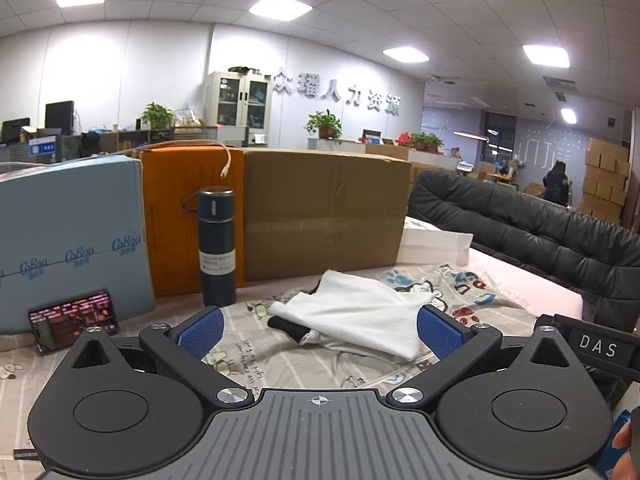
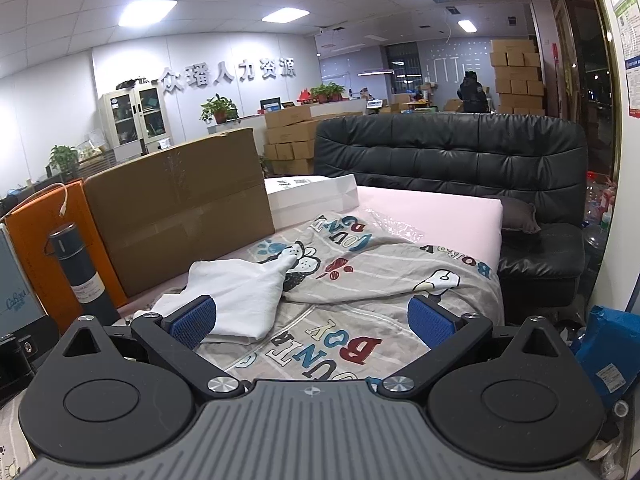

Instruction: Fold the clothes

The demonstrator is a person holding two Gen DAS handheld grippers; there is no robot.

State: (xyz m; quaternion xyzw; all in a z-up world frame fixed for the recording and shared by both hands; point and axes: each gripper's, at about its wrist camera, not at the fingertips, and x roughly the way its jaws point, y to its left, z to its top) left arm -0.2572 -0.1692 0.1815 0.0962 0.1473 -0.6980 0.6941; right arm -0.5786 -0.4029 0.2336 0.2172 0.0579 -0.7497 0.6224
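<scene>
White garment [image 1: 352,316], grey cartoon-print sheet [image 2: 360,320], navy flask [image 1: 216,248], orange box [image 1: 180,216], black sofa [image 2: 460,152]

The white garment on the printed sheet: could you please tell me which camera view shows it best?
The left wrist view. There the white garment lies centred between the open jaws, nearly all of it visible, including a dark part at its near edge. In the right wrist view it sits off to the left, its near corner hidden behind one jaw.

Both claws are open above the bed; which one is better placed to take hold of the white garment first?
Left, probably. The white garment lies centred between the left claw pads, while the right claw faces mostly the printed sheet, garment at its left pad.
</scene>
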